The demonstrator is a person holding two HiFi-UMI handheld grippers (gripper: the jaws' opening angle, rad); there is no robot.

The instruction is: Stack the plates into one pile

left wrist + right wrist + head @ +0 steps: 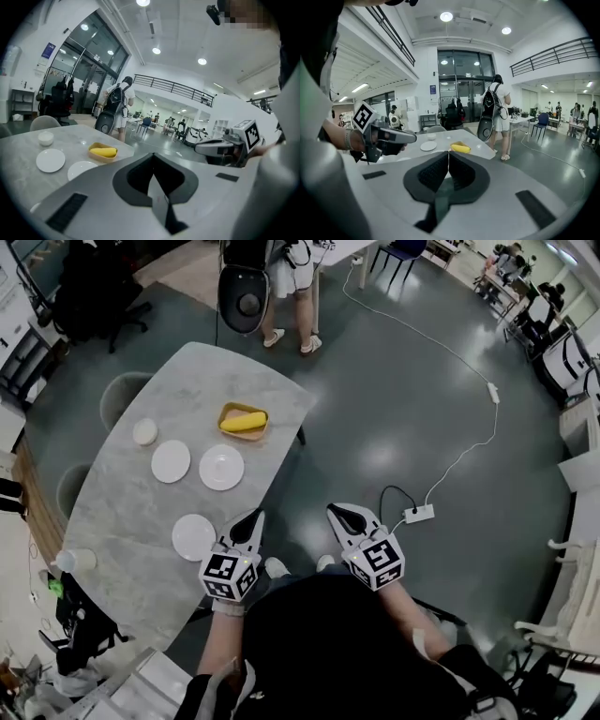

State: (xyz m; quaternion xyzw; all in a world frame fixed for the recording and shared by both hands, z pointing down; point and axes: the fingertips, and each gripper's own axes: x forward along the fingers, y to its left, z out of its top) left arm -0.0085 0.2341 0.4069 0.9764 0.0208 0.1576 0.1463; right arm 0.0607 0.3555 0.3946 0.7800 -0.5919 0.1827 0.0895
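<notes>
White round plates [221, 467] lie flat and unstacked on the marbled surface [122, 512], one just left of the jaws of the left gripper [252, 519]. Both that and the right gripper [338, 515] have their jaws closed together, empty.

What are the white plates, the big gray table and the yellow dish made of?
The white plates look like glazed ceramic, maybe hard plastic: smooth, plain white, raised rims. The table looks like polished stone or a marble-look top: cloudy gray veins, a soft sheen. The yellow dish could be plastic or bamboo; it's too small to tell.
</notes>
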